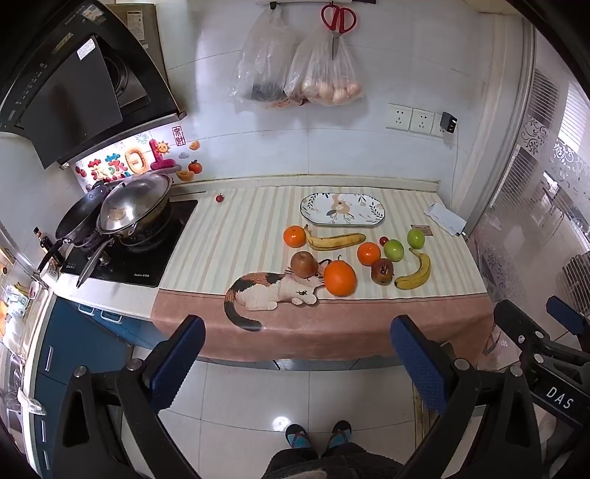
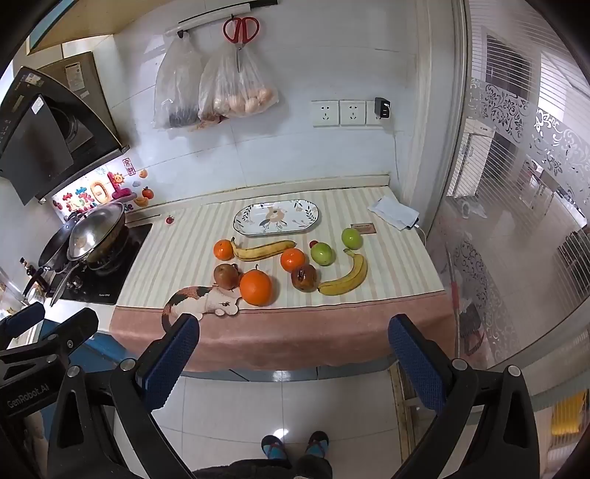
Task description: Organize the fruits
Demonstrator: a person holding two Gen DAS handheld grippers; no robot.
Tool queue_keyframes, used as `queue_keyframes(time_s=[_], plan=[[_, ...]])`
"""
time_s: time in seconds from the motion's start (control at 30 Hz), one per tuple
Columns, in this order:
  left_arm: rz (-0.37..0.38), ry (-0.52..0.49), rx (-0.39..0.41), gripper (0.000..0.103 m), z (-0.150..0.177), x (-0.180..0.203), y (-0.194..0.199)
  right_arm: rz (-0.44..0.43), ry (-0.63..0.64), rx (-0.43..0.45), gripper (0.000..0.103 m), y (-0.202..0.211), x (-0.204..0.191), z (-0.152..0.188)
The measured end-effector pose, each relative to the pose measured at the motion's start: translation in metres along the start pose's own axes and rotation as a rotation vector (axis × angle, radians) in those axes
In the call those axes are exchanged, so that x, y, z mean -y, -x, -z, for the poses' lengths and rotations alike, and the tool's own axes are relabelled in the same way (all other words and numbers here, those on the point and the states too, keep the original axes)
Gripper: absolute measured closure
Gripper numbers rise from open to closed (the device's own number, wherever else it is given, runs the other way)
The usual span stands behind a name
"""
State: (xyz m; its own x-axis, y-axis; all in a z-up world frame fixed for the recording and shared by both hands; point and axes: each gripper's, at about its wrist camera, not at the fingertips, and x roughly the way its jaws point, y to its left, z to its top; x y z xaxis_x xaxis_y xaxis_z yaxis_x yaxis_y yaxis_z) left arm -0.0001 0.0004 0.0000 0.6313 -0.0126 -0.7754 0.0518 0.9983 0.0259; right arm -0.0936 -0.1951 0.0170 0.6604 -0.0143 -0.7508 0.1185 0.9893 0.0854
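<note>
Fruit lies loose on a striped cloth on the counter: a big orange [image 1: 339,278] [image 2: 256,287], two small oranges [image 1: 294,236] [image 1: 368,253], two bananas [image 1: 336,241] [image 1: 416,274], two green apples [image 1: 394,250] [image 1: 416,238], two brownish-red fruits [image 1: 304,264] [image 1: 382,271] and a tiny red fruit [image 1: 383,240]. An empty oval patterned plate [image 1: 342,209] [image 2: 276,216] sits behind them. My left gripper [image 1: 297,348] and right gripper [image 2: 293,344] are both open and empty, held back from the counter's front edge, above the floor.
A stove with lidded pans [image 1: 129,213] stands left of the cloth. A folded white paper [image 1: 444,218] and a small card [image 1: 421,229] lie at the right back. Bags [image 1: 295,70] and red scissors [image 1: 338,18] hang on the wall. A glass door [image 2: 516,221] is at the right.
</note>
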Motion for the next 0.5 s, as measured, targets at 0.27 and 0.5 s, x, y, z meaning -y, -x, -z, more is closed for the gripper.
queue_keyframes(time_s=[0.27, 0.5], plan=[[0.007, -0.004, 0.007, 0.000, 0.002, -0.001, 0.003, 0.002, -0.001, 0.006, 0.000, 0.002, 0.000, 0.000], [0.007, -0.004, 0.000, 0.000, 0.002, 0.009, -0.005, 0.001, -0.002, 0.007, 0.000, 0.005, 0.001, -0.001]])
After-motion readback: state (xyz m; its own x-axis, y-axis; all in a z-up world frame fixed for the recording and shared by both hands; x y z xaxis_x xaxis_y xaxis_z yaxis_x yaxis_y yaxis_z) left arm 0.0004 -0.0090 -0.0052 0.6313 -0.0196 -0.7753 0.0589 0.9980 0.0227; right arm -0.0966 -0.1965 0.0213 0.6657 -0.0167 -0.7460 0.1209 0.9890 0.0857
